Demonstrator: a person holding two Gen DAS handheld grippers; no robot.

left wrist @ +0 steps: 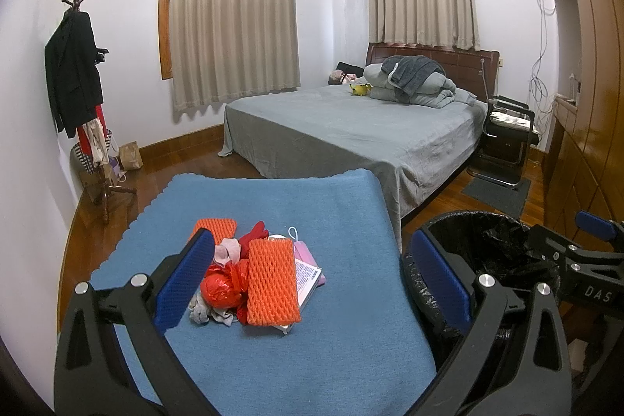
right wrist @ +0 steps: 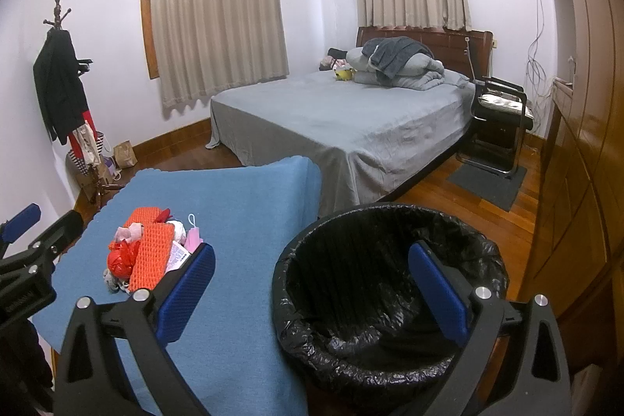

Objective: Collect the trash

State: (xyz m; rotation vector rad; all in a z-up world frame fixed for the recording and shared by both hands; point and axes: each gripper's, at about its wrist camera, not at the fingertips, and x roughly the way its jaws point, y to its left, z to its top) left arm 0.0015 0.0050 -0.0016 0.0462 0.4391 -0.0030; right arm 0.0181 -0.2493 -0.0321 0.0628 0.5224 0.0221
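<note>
The room is evenly lit by soft indoor light from above, with both curtains (left wrist: pixel 234 18) drawn. The white walls take a faint violet cast. Shadows are weak: a soft one under the curtain hem, a darker one inside the black-lined bin (right wrist: pixel 390 283). The wooden wardrobe (right wrist: pixel 585 143) carries a warm sheen. Both views bow strongly at the edges, with black vignetted corners. Focus is sharp centrally and softer toward the rim.

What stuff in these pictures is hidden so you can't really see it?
- Bottom of the trash pile: both views, the orange foam nets cover it.
- Print on the white packet: too small, partly under a net.
- Bin: left view, its right side is hidden by the right gripper.
- Left gripper: right view, cut off by the edge.
</note>
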